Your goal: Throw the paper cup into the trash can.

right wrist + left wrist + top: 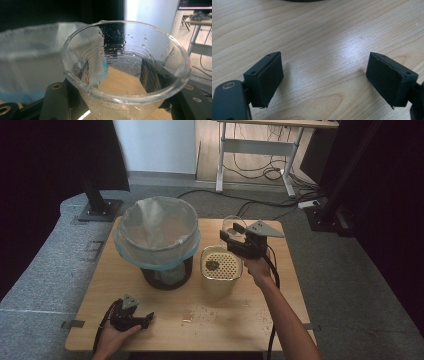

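Observation:
A clear plastic cup with droplets on its inner wall sits between the black jaws of my right gripper, which is shut on it; the same cup is held above the table's far middle, just behind a cream strainer tub that has a dark clump on its perforated top. My left gripper lies low at the near left of the table, held by a hand. Its pads stand wide apart over bare wood, open with nothing between them.
A black bin lined with a pale blue bag stands left of the tub. Crumbs and wet spots lie on the wooden table in front of the tub. Black stands and a desk with cables are on the floor beyond.

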The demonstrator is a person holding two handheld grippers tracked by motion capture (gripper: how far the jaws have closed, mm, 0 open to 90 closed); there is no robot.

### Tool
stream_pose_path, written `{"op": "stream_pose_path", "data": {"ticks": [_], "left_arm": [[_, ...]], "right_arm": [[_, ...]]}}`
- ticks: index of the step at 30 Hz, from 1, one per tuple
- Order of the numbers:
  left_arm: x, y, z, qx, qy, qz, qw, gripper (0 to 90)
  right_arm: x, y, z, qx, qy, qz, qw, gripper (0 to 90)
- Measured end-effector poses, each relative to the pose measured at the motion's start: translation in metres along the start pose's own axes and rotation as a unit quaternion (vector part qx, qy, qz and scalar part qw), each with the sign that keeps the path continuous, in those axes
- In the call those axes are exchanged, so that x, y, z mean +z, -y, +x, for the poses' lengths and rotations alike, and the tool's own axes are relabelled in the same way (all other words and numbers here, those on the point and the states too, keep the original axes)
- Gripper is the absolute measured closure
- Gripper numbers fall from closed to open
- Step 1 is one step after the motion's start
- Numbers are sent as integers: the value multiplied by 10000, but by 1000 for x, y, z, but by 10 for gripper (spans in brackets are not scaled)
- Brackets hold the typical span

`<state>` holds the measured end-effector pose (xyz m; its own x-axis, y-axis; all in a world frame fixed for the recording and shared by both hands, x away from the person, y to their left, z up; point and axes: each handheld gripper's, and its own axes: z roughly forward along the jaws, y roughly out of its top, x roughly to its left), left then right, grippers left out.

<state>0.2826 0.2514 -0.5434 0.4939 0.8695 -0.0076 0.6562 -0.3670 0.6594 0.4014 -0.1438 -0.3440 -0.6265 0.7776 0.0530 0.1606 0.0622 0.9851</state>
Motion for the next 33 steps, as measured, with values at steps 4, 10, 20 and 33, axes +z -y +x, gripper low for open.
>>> {"op": "stream_pose_path", "data": {"ticks": [4,10,20,33], "left_arm": [[0,0,0,-1,7,-6,10000,138],[0,0,0,6,20,-3,10000,138],[0,0,2,55,66,-24,10000,138],[0,1,2,51,68,-20,10000,139]], "right_arm": [[6,-29,12,-82,-127,-151,9998,403],[31,-75,47,-390,-452,-201,9980,390],[128,-105,97,-596,-733,794,9924,135],[66,-77,72,-523,-614,352,9961,165]]}}
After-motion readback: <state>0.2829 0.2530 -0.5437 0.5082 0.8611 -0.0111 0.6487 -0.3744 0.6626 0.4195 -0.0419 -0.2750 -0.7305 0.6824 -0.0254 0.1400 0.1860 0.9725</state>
